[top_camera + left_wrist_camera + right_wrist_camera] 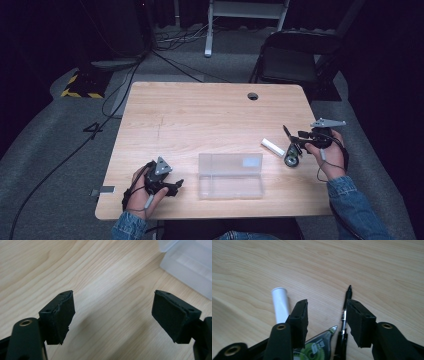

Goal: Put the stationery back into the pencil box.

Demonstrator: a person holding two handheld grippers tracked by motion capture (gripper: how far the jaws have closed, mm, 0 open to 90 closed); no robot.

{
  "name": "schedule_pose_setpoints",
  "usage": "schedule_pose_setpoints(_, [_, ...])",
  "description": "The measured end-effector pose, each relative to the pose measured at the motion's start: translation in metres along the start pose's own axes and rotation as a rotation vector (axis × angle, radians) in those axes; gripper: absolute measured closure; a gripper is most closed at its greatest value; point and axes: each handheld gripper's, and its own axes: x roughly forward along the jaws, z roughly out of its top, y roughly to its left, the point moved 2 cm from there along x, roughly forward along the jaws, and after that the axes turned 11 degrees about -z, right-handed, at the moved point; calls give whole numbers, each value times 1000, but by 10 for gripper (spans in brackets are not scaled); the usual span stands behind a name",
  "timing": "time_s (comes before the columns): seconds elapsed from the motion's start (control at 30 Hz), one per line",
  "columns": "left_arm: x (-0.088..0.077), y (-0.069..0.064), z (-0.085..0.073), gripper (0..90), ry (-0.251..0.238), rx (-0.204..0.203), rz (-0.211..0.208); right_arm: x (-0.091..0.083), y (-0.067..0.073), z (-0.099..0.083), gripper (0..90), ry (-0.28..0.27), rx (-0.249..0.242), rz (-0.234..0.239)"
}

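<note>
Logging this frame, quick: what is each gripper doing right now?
Left gripper: open, empty, over bare table near the clear box.
Right gripper: open, holding nothing, above the pen and tape dispenser.

Wooden table (200,110): clear box (230,175), white tube (272,147), pen (345,305), tape dispenser (317,347)

folding chair (292,57); floor cables (125,82); striped block (82,86)

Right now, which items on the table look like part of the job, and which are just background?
Likely in play:
- clear plastic case
- white tube
- black pen
- green correction tape
- left hand-held gripper, open
- right hand-held gripper, open over the stationery

Just there:
- folding chair
- floor cables
- table grommet hole
</note>
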Motion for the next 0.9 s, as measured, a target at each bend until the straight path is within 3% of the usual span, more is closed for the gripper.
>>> schedule_pose_setpoints(0.17, [-9, 12, -18, 186, -22, -118, 67, 21, -4, 7, 550, 40, 0, -15])
schedule_pose_setpoints(0.2, [-9, 12, -18, 188, -22, -118, 67, 21, -4, 7, 550, 40, 0, -15])
schedule_pose_setpoints(0.23, [-10, 13, -21, 188, -24, -154, 73, 26, -5, 9, 551, 56, 5, -13])
schedule_pose_setpoints(0.27, [-11, 15, -24, 188, -24, -163, 83, 31, -6, 11, 551, 66, 0, -17])
schedule_pose_setpoints(0.37, [-12, 17, -26, 185, -29, -148, 101, 41, -9, 14, 570, 100, 5, -32])
schedule_pose_setpoints(0.9, [-9, 22, -25, 142, -29, -122, 84, 78, -14, 10, 655, 213, 22, -53])
